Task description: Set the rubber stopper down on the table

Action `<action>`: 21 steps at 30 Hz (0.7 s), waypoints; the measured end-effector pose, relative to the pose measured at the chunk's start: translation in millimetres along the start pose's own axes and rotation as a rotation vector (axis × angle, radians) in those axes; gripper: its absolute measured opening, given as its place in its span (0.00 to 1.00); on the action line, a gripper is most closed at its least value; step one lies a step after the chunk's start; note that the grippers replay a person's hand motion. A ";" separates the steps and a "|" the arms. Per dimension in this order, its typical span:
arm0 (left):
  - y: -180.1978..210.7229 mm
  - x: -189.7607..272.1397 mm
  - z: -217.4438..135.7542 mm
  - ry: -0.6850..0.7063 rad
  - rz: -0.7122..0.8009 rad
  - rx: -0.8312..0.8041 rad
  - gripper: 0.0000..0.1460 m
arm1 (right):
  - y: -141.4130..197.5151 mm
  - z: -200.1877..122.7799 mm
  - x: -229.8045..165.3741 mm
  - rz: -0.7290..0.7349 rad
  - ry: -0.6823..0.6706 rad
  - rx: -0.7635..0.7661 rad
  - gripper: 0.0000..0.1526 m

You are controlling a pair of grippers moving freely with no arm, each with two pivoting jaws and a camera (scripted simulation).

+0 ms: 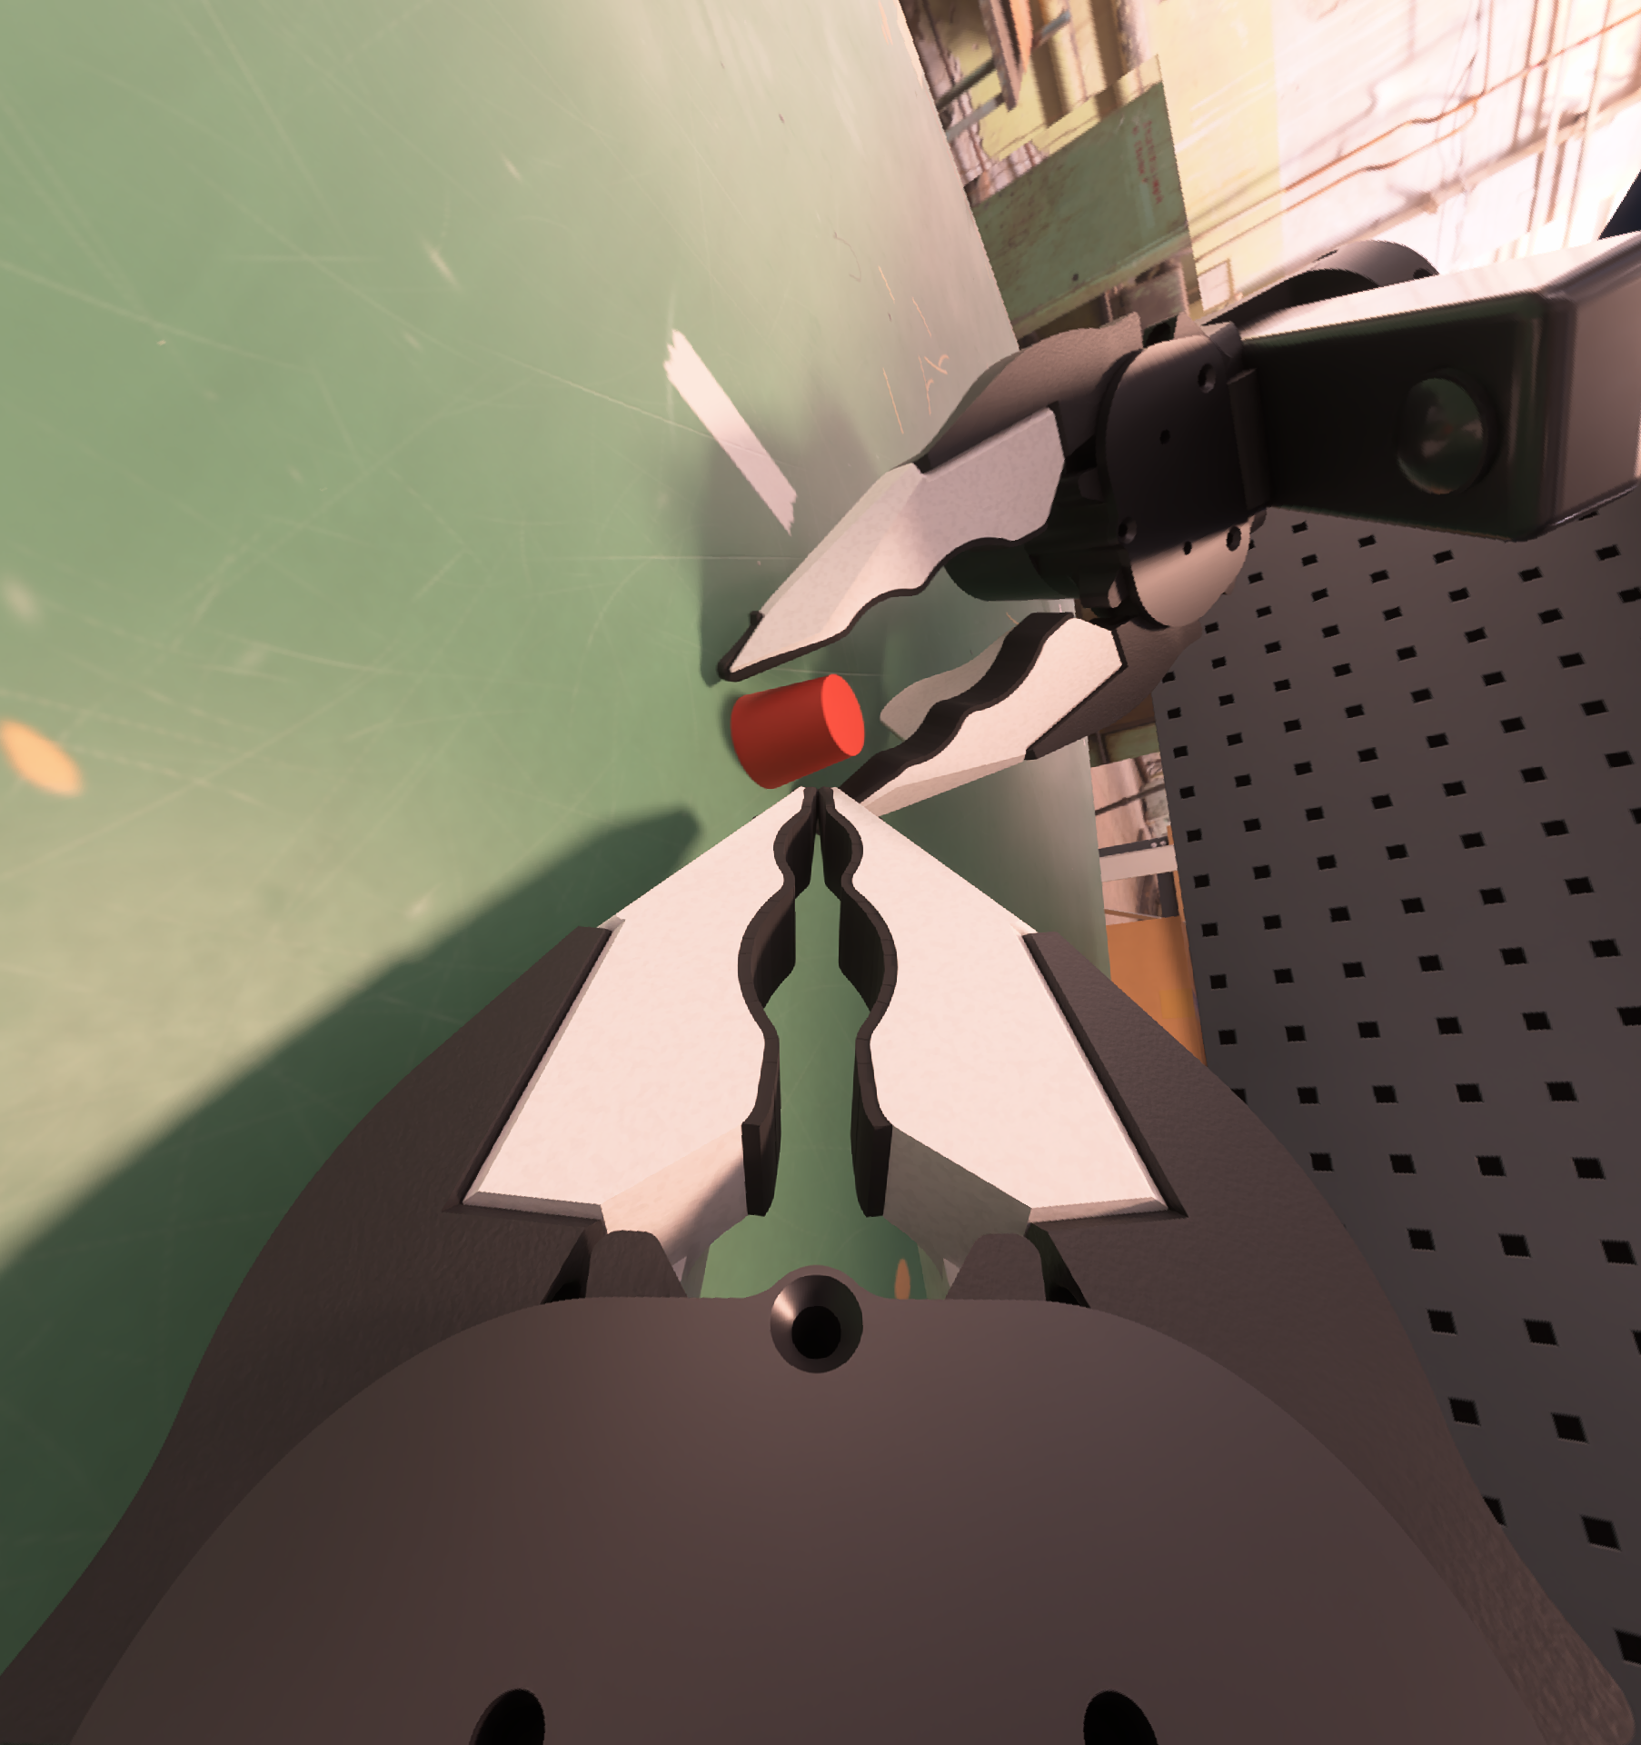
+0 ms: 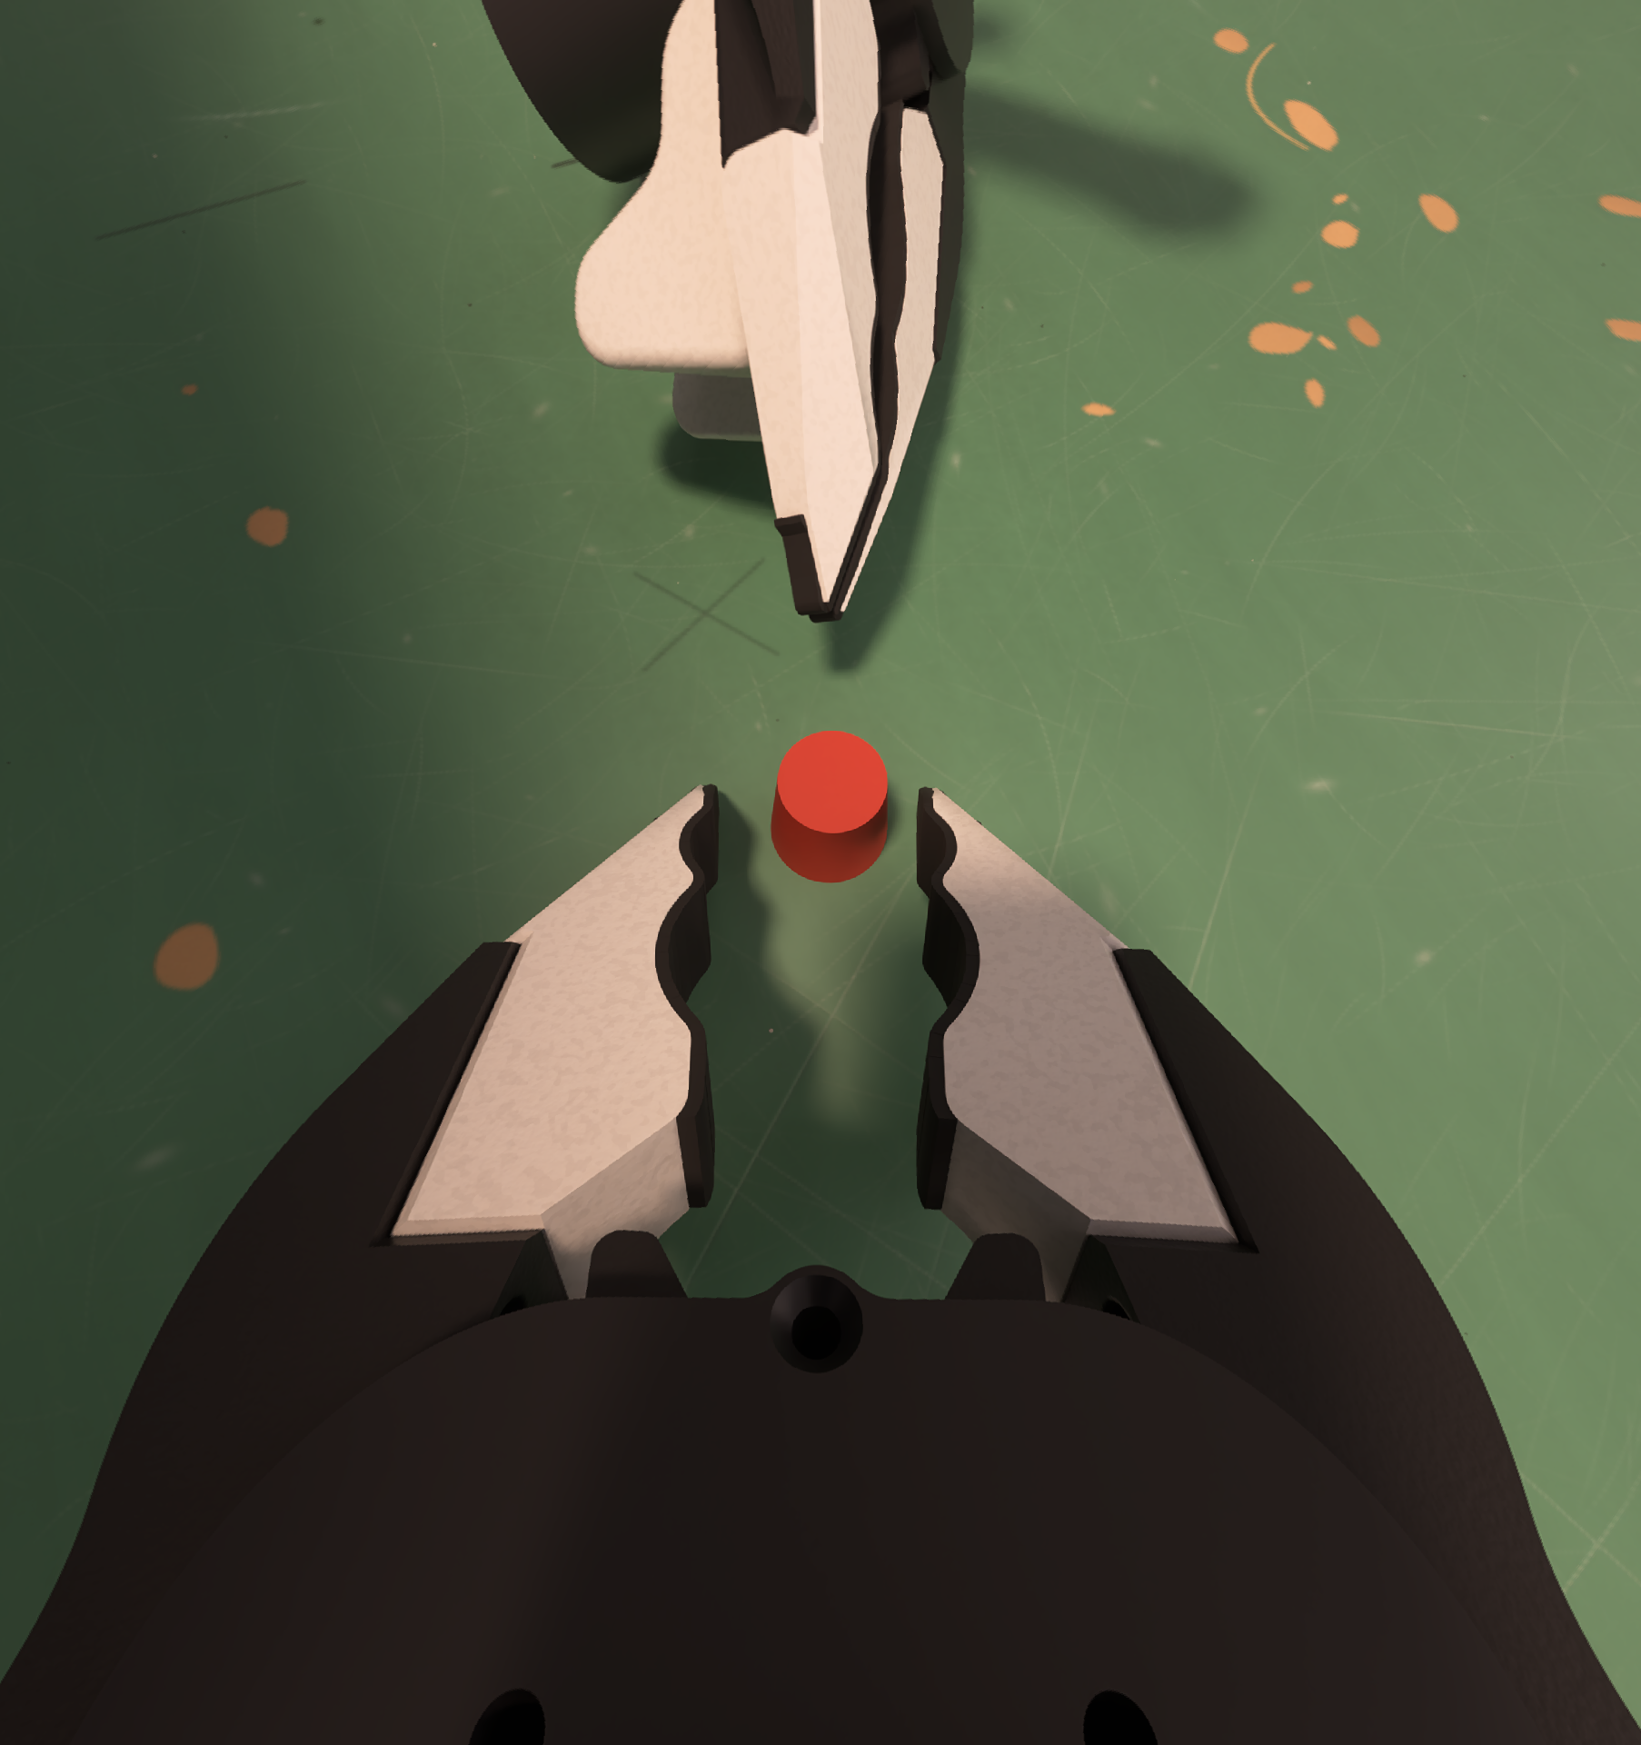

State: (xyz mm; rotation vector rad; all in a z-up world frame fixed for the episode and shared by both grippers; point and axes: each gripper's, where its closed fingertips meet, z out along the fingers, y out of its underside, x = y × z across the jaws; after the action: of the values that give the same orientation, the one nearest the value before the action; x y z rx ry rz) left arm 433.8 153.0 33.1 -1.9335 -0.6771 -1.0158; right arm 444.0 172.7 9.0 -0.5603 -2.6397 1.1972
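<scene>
Red rubber stopper (image 2: 830,807) standing on the scratched green table (image 2: 1364,850), flecked with orange spots, between the parted fingers of the right gripper (image 2: 818,798); left gripper (image 1: 818,796) closed, empty; perforated grey panel (image 1: 1459,944) beside.

Both wrist cams close above green desk (image 2: 1364,850), facing each other; shared: red stopper (image 2: 831,803) between them.
</scene>
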 end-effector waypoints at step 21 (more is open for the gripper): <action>0.2 4.8 6.1 -0.147 0.082 -0.050 0.00 | -0.5 0.2 -0.5 -0.005 0.000 0.000 0.26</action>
State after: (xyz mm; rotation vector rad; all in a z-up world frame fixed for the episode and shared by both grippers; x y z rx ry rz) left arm 439.0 158.5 35.0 -2.0780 -0.6541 -0.8536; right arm 444.3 172.0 9.2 -0.5528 -2.6393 1.1963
